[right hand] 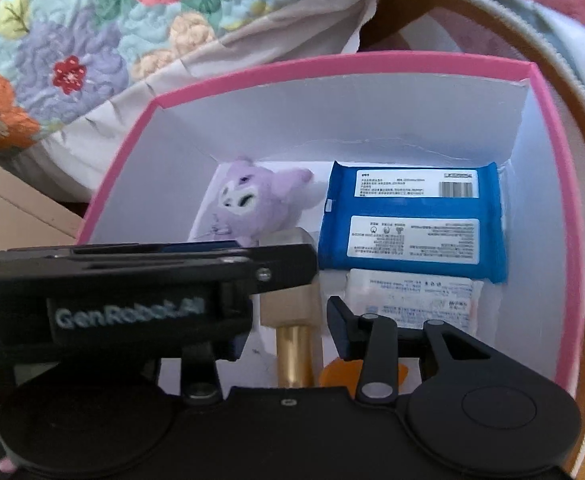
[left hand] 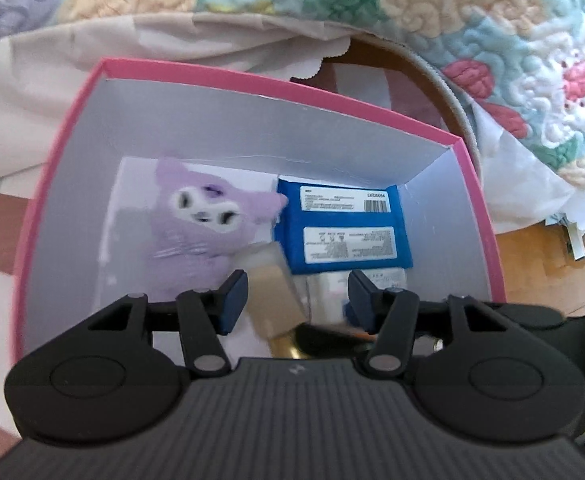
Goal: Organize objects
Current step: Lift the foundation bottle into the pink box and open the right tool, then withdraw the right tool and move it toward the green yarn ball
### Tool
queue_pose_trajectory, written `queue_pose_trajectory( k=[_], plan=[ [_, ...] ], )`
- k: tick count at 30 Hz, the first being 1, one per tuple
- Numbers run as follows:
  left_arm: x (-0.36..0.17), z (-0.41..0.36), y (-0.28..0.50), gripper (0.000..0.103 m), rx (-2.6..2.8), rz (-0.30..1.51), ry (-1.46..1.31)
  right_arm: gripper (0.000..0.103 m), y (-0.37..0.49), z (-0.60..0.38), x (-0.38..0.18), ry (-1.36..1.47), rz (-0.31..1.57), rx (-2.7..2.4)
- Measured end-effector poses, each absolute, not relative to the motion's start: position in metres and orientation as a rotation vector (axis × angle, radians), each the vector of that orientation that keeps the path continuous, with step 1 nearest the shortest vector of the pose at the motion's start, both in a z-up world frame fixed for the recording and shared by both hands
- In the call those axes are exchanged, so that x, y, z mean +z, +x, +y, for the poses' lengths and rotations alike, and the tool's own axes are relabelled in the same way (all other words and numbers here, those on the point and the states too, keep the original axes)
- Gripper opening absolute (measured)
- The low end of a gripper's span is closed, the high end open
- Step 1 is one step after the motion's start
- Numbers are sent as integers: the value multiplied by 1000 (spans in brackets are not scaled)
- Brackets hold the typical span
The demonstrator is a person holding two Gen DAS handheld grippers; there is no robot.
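Observation:
A pink box with white inside walls (left hand: pixel 72 184) (right hand: pixel 548 184) holds a purple plush toy (left hand: pixel 200 216) (right hand: pixel 252 200), a blue wipes pack (left hand: pixel 340 224) (right hand: pixel 412 220), a white packet (right hand: pixel 416 296) and a bottle with a beige cap and gold body (left hand: pixel 272 296) (right hand: pixel 292 320). My left gripper (left hand: pixel 298 300) is open over the box, its fingers either side of the bottle and apart from it. My right gripper (right hand: pixel 292 320) is open above the bottle; its left finger is hidden behind the left gripper's body (right hand: pixel 132 280).
A floral quilt (left hand: pixel 492 20) (right hand: pixel 72 40) and beige cloth (left hand: pixel 172 40) lie behind the box. A brown round surface (left hand: pixel 412 80) shows at the right. An orange item (right hand: pixel 336 372) lies in the box by the right finger.

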State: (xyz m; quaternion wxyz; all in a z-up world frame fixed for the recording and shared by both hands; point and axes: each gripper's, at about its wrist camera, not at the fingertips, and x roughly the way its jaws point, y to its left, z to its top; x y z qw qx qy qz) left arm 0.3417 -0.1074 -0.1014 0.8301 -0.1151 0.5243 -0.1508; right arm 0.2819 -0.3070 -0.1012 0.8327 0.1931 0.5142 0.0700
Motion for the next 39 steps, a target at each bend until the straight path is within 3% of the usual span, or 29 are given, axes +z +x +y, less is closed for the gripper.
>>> queue_pose_trajectory(
  k=[12, 23, 28, 39],
  plan=[
    [-9, -70, 269, 57, -306, 1065, -158, 48, 225, -286, -7, 176, 1000, 219],
    [73, -42, 193, 68, -290, 1022, -65, 65, 159, -248, 88, 43, 892, 257],
    [85, -26, 157, 72, -305, 1021, -73, 74, 134, -235, 108, -11, 896, 271],
    [69, 3, 107, 75, -334, 1033, -135, 79, 80, -216, 115, 3, 898, 330]
  ],
)
